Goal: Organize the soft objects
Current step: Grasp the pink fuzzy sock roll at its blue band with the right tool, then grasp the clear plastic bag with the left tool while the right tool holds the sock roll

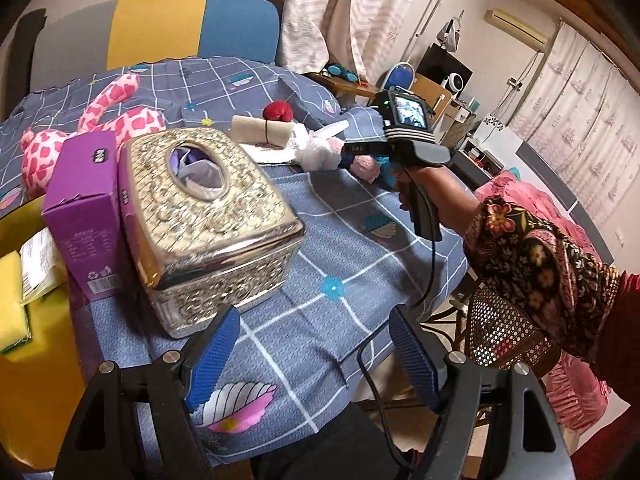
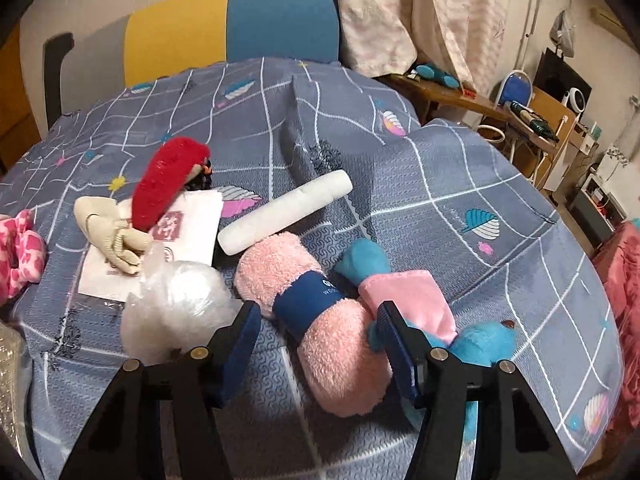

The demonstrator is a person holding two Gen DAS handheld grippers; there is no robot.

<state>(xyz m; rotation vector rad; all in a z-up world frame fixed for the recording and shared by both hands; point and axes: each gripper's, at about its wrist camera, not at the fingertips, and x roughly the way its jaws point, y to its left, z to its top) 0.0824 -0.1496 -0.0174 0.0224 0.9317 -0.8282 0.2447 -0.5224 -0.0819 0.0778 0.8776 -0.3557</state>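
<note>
A pink rolled towel (image 2: 320, 352) with a blue band lies on the blue checked cloth (image 2: 460, 208), between the fingers of my right gripper (image 2: 318, 308). The jaws stand apart; the left pad is clear of the towel and the right pad is close against it. A blue plush with pink satin (image 2: 484, 340) lies just right of the towel. My left gripper (image 1: 314, 314) is open over bare cloth in front of a gold tissue box (image 1: 208, 216), nothing between its fingers. In the left wrist view a hand holds the right gripper (image 1: 344, 152) at the table's far side.
Beyond the towel lie a white roll (image 2: 286, 212), a red knit piece (image 2: 168, 180), a beige bundle (image 2: 108, 232) on a white packet and a clear bag (image 2: 180, 304). A pink spotted plush (image 1: 100, 120), purple box (image 1: 86, 216) and yellow sponge (image 1: 12, 300) sit left.
</note>
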